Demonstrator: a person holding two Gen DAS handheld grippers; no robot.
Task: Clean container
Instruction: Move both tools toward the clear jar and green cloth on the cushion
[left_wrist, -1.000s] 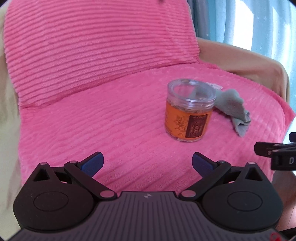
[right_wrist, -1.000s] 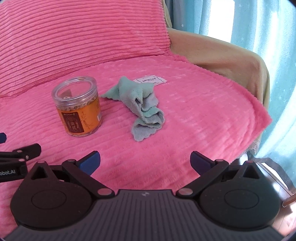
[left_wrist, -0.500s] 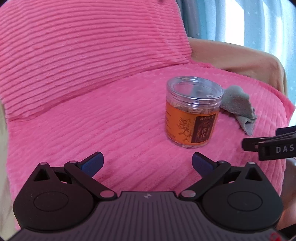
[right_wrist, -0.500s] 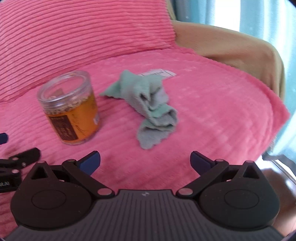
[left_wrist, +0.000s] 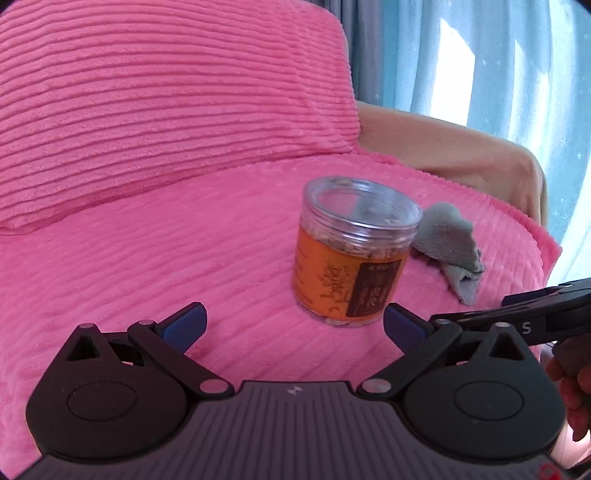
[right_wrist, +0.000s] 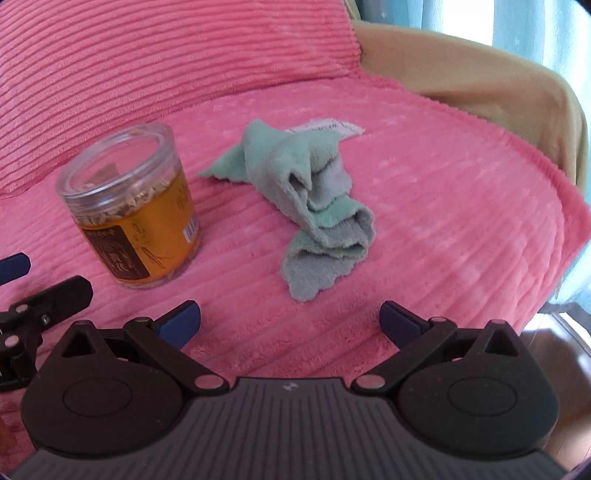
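Observation:
A clear plastic jar (left_wrist: 352, 254) with an orange label and a clear lid stands upright on the pink cushion (left_wrist: 184, 258); the right wrist view shows the jar (right_wrist: 136, 210) at the left. A crumpled green-grey cloth (right_wrist: 314, 206) lies to its right, and the left wrist view shows the cloth (left_wrist: 450, 243) behind the jar. My left gripper (left_wrist: 293, 325) is open, just short of the jar, which stands near its right fingertip. My right gripper (right_wrist: 290, 321) is open just in front of the cloth, holding nothing.
A pink ribbed back cushion (left_wrist: 166, 103) rises behind the seat. A beige armrest (right_wrist: 480, 74) curves along the right, with blue curtains (left_wrist: 498, 66) beyond. A white tag (right_wrist: 328, 127) lies behind the cloth. A person's hand (left_wrist: 572, 380) shows at the right edge.
Both grippers have moved forward: the jar looms larger before the left gripper, the cloth larger and nearer before the right. Both stay open.

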